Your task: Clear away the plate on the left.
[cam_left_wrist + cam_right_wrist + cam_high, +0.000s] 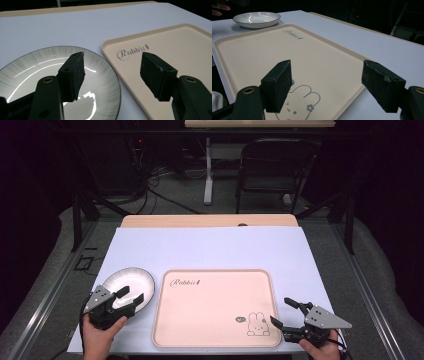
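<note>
A white plate with a dark rim (134,280) (32,70) (256,19) lies left of a beige tray (215,306) (180,50) (262,57) printed with "Rabbit" and a rabbit drawing (258,324) (297,100). My left gripper (129,295) (112,72) is open, one jaw over the plate's near right part, the other toward the tray's left edge. My right gripper (283,312) (325,85) stands open at the tray's near right corner, straddling its right rim beside the rabbit drawing. Nothing sits between either pair of jaws.
Plate and tray rest on a pale lavender sheet (210,247) covering a wooden table (210,220). A black folding chair (275,165) and a table leg (207,170) stand beyond the far edge. The tray's inside is bare.
</note>
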### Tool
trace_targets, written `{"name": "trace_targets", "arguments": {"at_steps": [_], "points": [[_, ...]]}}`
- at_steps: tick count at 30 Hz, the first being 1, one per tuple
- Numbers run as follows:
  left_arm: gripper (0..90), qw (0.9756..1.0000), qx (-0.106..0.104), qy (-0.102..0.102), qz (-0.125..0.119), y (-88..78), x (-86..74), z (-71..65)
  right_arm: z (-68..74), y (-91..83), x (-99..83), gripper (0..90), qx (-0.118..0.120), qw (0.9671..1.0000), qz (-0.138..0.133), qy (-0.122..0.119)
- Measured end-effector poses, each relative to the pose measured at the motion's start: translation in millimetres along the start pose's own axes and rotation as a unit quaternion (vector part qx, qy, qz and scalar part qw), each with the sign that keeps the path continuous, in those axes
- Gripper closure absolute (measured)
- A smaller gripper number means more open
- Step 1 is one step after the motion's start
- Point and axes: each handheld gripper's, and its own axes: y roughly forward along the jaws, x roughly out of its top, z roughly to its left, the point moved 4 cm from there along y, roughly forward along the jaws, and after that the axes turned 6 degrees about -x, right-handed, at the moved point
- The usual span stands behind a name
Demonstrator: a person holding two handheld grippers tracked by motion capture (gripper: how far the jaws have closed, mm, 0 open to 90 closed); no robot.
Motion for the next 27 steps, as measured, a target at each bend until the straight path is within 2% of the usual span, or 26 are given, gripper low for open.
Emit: {"name": "trace_targets", "arguments": {"at_steps": [2, 4, 6, 12, 13, 18, 19, 21, 23, 25, 26, 27], "points": [[36.2, 1.0, 0.006, -0.003, -0.003, -3.2, 1.0, 4.3, 0.0, 0.0, 0.0, 23.6, 0.0, 1.0, 0.0, 0.0], [36.5, 0.9998, 0.017, 0.006, -0.005, -8.8, 1.5, 12.2, -0.1, 0.1, 0.0, 23.6, 0.0, 1.0, 0.0, 0.001], [37.0, 0.9998, 0.018, 0.004, -0.003, -10.3, 1.2, 14.5, -0.2, 0.1, 0.0, 23.6, 0.0, 1.0, 0.0, 0.0], [36.8, 0.9994, 0.034, -0.012, 0.0, -19.4, -0.9, 28.7, -0.1, -0.1, 0.0, 23.6, 0.0, 1.0, 0.0, 0.0], [36.8, 0.9991, 0.037, -0.021, 0.0, -22.6, -1.4, 33.7, 0.0, -0.1, 0.0, 23.5, 0.0, 1.0, 0.001, 0.0], [36.9, 0.9982, 0.051, -0.031, -0.002, -29.1, -2.9, 45.2, 0.0, -0.2, 0.0, 23.6, -0.001, 1.0, 0.0, 0.0], [36.8, 0.9976, 0.057, -0.04, 0.001, -31.8, -4.6, 51.8, -0.1, -0.1, 0.0, 23.5, 0.0, 1.0, 0.0, 0.0], [36.8, 0.9972, 0.06, -0.043, 0.001, -32.7, -5.2, 54.2, -0.1, -0.2, 0.0, 23.5, 0.0, 1.0, 0.0, 0.0], [36.6, 0.9956, 0.073, -0.058, 0.003, -35.5, -8.2, 65.1, 0.0, -0.1, 0.1, 23.5, -0.001, 1.0, 0.0, 0.0], [36.8, 0.9943, 0.077, -0.074, -0.002, -36.9, -8.9, 72.0, 0.1, -0.1, 0.1, 23.6, 0.0, 1.0, 0.0, 0.0], [37.1, 0.9943, 0.077, -0.074, -0.002, -36.9, -8.9, 72.0, 0.1, 0.0, 0.1, 23.6, 0.0, 1.0, 0.0, 0.001], [37.5, 0.9928, 0.08, -0.088, -0.006, -38.8, -8.0, 78.8, 0.1, 0.0, 0.1, 23.6, -0.001, 1.0, 0.0, 0.0]]}}
